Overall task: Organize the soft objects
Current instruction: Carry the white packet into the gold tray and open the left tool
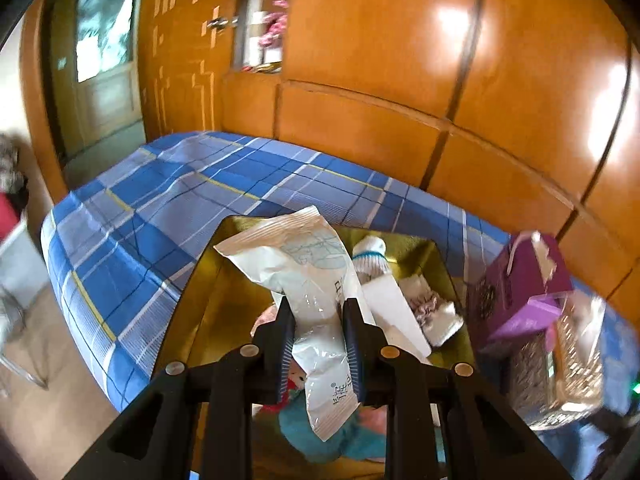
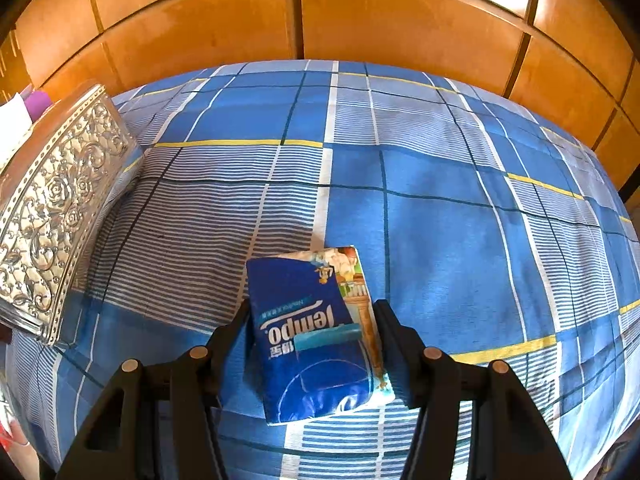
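In the left wrist view my left gripper is shut on a long white plastic packet, which sticks up and forward past the fingertips. It hangs over an open gold box on the bed. Inside the box lie a white striped sock, white folded pieces and a teal soft toy. In the right wrist view my right gripper holds a blue Tempo tissue pack by its two long sides, just over the blue checked bedsheet.
A purple box and a silver embossed box stand on the bed between the two grippers. Orange wooden wardrobe doors line the far side of the bed. A doorway and floor lie to the left.
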`<state>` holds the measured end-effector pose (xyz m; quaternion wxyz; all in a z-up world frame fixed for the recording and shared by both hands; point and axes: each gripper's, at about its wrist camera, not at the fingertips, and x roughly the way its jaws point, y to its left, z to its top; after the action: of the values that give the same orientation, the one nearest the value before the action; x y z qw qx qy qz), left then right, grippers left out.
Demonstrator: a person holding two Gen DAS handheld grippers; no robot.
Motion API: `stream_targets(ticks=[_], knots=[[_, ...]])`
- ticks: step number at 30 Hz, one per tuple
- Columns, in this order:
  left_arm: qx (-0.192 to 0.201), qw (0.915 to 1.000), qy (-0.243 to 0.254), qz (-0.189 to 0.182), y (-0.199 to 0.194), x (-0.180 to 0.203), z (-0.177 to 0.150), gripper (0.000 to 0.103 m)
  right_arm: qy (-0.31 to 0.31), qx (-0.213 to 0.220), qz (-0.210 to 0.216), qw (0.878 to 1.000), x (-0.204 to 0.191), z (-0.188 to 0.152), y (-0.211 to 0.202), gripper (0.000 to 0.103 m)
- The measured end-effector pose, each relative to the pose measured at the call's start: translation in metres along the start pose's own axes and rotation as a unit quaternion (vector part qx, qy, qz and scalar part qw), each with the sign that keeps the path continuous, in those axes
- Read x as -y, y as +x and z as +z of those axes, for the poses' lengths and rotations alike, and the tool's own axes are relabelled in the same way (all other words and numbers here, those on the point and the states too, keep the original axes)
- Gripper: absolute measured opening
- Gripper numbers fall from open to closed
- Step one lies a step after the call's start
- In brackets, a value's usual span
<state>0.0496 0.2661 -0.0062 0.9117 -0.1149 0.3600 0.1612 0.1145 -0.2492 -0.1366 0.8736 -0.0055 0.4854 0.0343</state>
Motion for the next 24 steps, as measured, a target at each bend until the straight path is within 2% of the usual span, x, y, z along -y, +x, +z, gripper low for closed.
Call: stream_targets(ticks=[5, 10, 18, 21, 24], knots=[[-0.023, 0.9987, 0.035, 0.031, 0.026, 0.014, -0.010, 0.025, 0.002, 0.011, -0.002, 1.000, 0.000, -0.001, -0.003, 0.058], [-0.044, 0.9978, 0.027, 0.042, 0.047, 0.010, -0.020, 0.026, -0.001, 0.022, -0.010, 1.000, -0.003, -0.001, -0.007, 0.056], [-0.031, 0.9976, 0.033, 0.052, 0.043, 0.015, -0.024, 0.027, 0.004, 0.031, -0.015, 0.999, -0.004, -0.002, -0.009, 0.055], [-0.022, 0.9978, 0.033, 0.053, 0.036, 0.015, -0.024, 0.034, 0.005, 0.034, -0.015, 0.999, -0.004, -0.003, -0.010, 0.055], [-0.012, 0.9982, 0.031, 0.050, 0.027, 0.015, -0.023, 0.035, 0.006, 0.036, -0.015, 0.999, -0.004, -0.003, -0.010, 0.055]])
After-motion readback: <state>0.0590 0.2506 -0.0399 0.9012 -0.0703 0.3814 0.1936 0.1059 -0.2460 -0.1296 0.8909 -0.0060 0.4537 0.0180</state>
